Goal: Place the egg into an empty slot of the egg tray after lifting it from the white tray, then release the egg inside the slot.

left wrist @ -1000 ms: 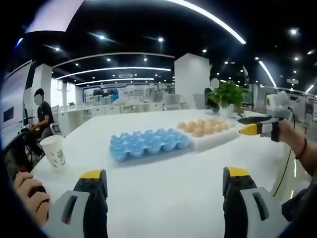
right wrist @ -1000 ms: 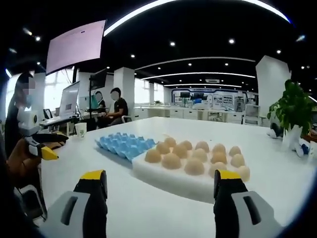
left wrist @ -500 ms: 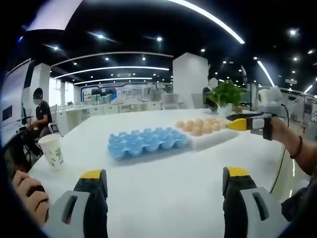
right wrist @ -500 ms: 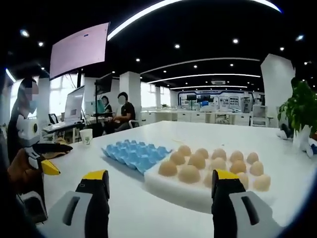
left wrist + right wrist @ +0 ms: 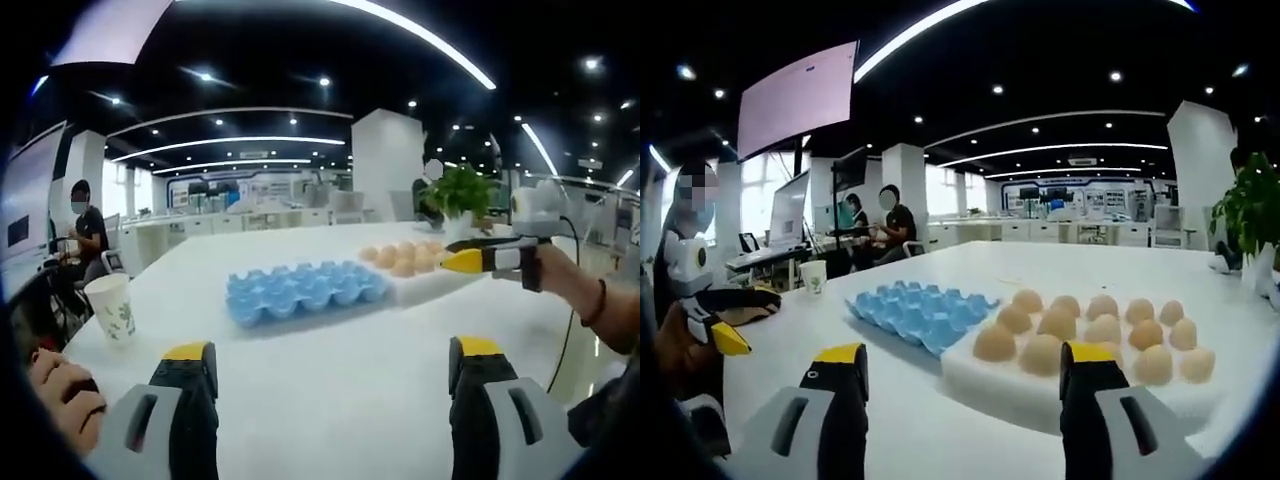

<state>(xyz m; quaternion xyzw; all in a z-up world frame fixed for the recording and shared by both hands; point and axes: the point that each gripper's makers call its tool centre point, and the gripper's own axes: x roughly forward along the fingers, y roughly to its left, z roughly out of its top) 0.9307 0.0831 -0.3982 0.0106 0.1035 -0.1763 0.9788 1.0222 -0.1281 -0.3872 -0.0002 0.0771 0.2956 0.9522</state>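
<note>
Eggs for this task sit in rows on the white tray, none lifted yet, so I judge the pickup step has not begun. I take that tray as my landmark.

Nearest in the right gripper view, my right hand-held gripper has its jaws spread wide with nothing between them. They frame the near edge of the white tray, and the front-row egg lies just beyond the gap. I read this as a lined-up approach: a wide opening suits closing around an egg without knocking its neighbours, which stand close together.

In the left gripper view, my left hand-held gripper is also wide and empty, held low over bare desk well short of the white tray. It appears parked out of the working path.

Just beside the white tray, touching or nearly so along one side, is the blue egg tray. Every slot I can see is empty, so any near slot should serve, and the short carry limits the risk of a drop.

Beyond the egg tray stands a paper cup, well apart from the white tray. Past the white tray sits a potted plant.

Seated people work at far desks.
</note>
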